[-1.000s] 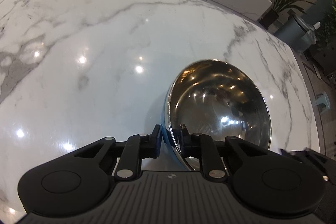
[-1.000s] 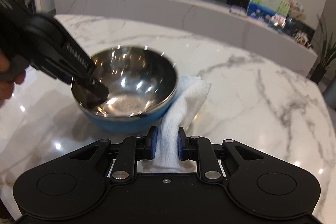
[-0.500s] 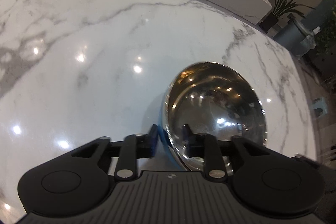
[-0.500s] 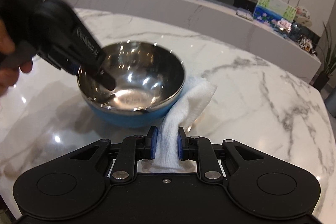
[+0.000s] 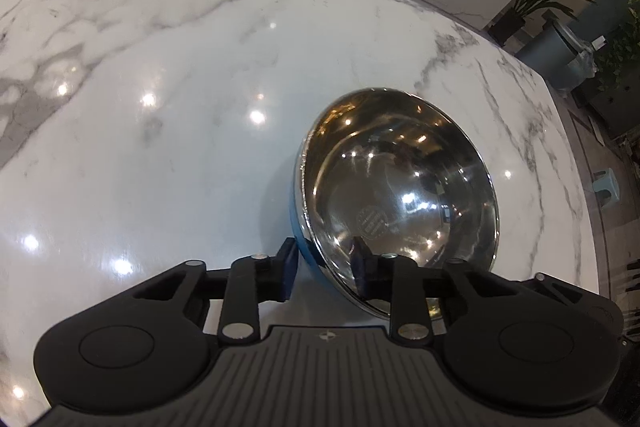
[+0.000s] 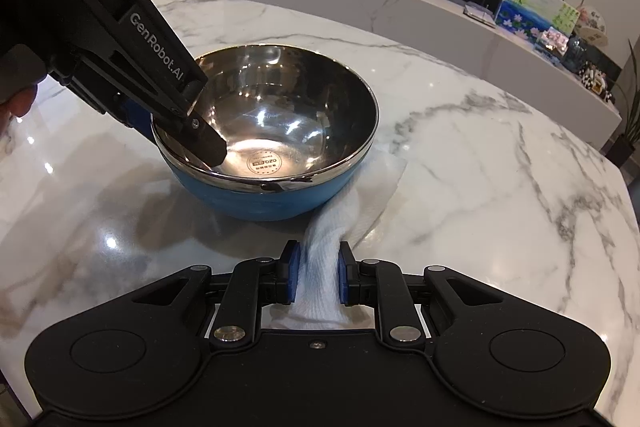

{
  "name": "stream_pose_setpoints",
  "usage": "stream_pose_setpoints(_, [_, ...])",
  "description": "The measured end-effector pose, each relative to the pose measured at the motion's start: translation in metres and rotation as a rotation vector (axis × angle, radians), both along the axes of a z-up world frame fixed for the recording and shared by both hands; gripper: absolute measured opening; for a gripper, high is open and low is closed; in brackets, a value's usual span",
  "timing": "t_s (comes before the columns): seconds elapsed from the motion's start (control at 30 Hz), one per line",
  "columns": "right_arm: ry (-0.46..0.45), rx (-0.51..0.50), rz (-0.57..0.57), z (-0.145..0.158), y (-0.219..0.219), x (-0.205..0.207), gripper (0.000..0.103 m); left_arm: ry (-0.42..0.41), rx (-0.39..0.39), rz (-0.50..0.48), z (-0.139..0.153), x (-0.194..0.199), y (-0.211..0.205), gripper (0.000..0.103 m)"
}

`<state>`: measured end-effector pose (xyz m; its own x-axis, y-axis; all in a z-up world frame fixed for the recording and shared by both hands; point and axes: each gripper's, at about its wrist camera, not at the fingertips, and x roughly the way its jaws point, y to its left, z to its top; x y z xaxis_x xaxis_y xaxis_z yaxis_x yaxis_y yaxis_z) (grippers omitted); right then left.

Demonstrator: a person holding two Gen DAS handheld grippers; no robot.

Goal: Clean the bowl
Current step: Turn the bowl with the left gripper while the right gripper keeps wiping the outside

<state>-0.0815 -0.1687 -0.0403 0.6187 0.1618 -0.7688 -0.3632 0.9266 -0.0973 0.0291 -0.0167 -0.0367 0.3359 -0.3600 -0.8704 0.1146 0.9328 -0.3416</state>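
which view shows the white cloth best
The right wrist view: the cloth is pinched in the right gripper and trails under the blue side of the bowl. The left wrist view shows none of it, only the bowl gripped by its rim.

The bowl (image 6: pixel 266 135) sits on the table (image 6: pixel 480 163) ahead of the right gripper (image 6: pixel 316 277) and slightly left of its fingertips, and the cloth (image 6: pixel 326 251) runs from between those fingers forward to the bowl's right side, partly under it. The left gripper (image 5: pixel 324 269) straddles the bowl's near rim, one finger (image 5: pixel 362 263) inside, the other outside to the left.
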Motion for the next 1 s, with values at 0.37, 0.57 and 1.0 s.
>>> stream_pose_setpoints(0.37, [-0.128,0.048,-0.066,0.030,-0.021,-0.004,0.017,-0.065,0.010,-0.005,0.000,0.011,-0.007,0.019])
stream_pose_setpoints(0.57, [-0.111,0.035,-0.049,0.028,-0.014,-0.006,0.017,-0.077,0.016,-0.005,-0.001,0.011,-0.010,0.019])
stream_pose_setpoints(1.0, [-0.044,-0.012,-0.005,0.011,0.001,-0.004,0.017,0.053,-0.064,0.037,-0.008,0.007,0.004,0.038])
